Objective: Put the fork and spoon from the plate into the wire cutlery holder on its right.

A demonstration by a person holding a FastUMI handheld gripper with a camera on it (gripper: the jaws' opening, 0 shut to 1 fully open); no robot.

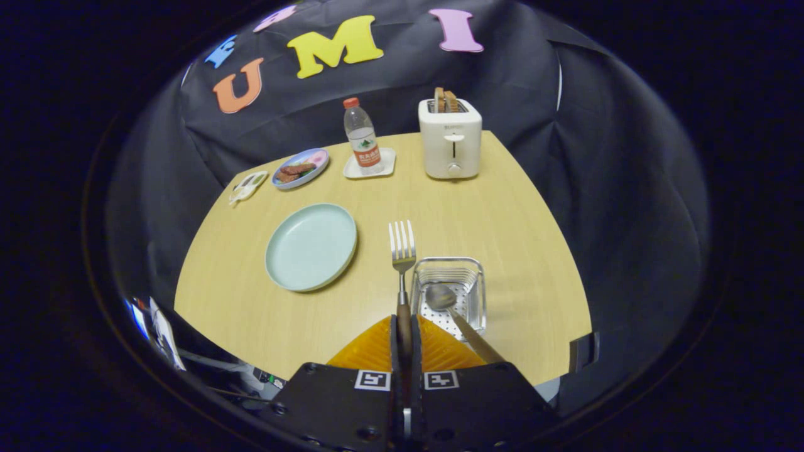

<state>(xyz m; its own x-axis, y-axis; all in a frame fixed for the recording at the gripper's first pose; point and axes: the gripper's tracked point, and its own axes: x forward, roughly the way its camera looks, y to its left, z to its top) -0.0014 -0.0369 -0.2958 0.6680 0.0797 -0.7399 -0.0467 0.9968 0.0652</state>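
The gripper [405,342] has its two fingers closed tight on the brown wooden handle of the silver metal fork [402,251], which sits squarely between them. The fork's long axis runs straight ahead along the fingers, tines pointing far, toward the white toaster [450,141]; it appears to be lifted above the pale wooden table [502,207], though the height is hard to judge. It has four bright tines and a slim metal neck that meets the dark handle just ahead of the fingertips. Immediately right of the fork, the silver wire cutlery holder [477,276] already has the wooden-handled spoon [449,307] in it, bowl far, handle slanting near and right. The empty light green round plate [311,246] lies left of the fork.
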